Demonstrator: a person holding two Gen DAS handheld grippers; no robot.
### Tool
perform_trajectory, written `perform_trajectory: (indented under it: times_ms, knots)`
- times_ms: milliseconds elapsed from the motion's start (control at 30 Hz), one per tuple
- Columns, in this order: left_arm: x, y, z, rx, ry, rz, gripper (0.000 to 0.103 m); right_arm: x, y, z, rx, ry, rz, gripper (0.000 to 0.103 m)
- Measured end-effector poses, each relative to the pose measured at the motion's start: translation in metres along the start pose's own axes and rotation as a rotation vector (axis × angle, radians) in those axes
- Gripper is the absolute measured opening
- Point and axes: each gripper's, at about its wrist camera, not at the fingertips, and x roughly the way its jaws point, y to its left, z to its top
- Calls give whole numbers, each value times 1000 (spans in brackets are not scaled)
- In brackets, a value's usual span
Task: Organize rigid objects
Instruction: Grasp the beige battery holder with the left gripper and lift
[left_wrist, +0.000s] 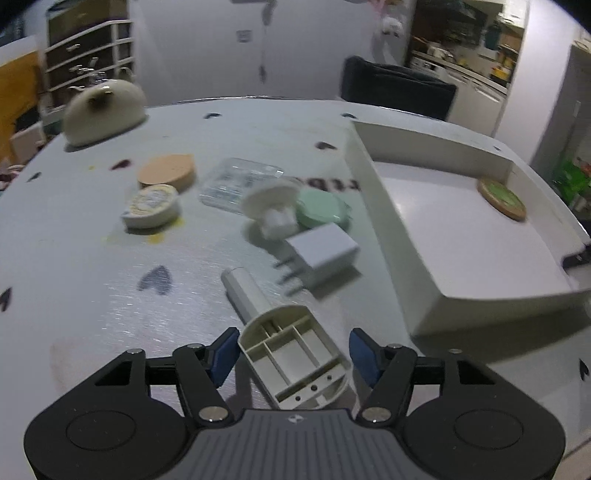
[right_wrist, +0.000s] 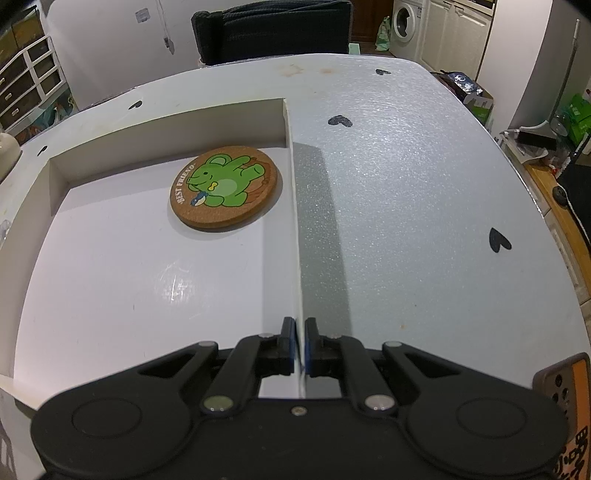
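Observation:
A beige ribbed plastic holder (left_wrist: 291, 354) with a long tube lies on the table between the blue pads (left_wrist: 225, 354) of my left gripper (left_wrist: 294, 354). The jaws stand a little wider than it, and a sliver of gap shows on each side. Beyond it lie a white charger plug (left_wrist: 321, 254), a green round case (left_wrist: 321, 210), a white suction-cup piece (left_wrist: 271, 206), a clear plastic case (left_wrist: 240, 181), a round tin (left_wrist: 151, 205) and a plain cork coaster (left_wrist: 166, 171). My right gripper (right_wrist: 300, 325) is shut on the right wall (right_wrist: 295, 221) of the shallow white box (left_wrist: 388, 221). A cork coaster with a green bear (right_wrist: 225, 188) lies in the box's far corner.
A beige domed object (left_wrist: 103, 110) stands at the table's far left. A black chair (left_wrist: 395, 86) is behind the far edge. The grey tabletop (right_wrist: 406, 203) with black heart marks stretches right of the box to a rounded edge, and clutter sits on the floor beyond it.

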Motion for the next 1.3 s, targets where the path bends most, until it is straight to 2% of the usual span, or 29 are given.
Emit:
perform_trajectory:
  times_ms: [67, 333, 400, 500, 700, 967, 1067, 1133, 1300]
  knots:
    - [0, -1, -1, 21, 0, -24, 73, 0, 0, 0, 0, 0, 1, 5]
    - [-4, -10, -1, 168, 25, -134, 73, 0, 0, -1, -1, 0, 0, 5]
    - [-1, -16, -1, 194, 30, -103, 73, 0, 0, -1, -1, 0, 0, 5]
    - [3, -19, 1, 175, 25, -45, 73, 0, 0, -1, 0, -1, 1, 5]
    - [-1, -29, 4, 187, -42, 26, 73, 0, 0, -1, 0, -1, 1, 5]
    - [8, -39, 8, 213, -44, 47, 73, 0, 0, -1, 0, -1, 5, 5]
    - [9, -42, 9, 212, -45, 51, 70, 0, 0, -1, 0, -1, 5, 5]
    - [9, -43, 9, 209, -51, 59, 64, 1, 0, -1, -1, -1, 5, 5]
    - [8, -40, 10, 191, -47, 50, 64, 1, 0, -1, -1, -1, 5, 5]
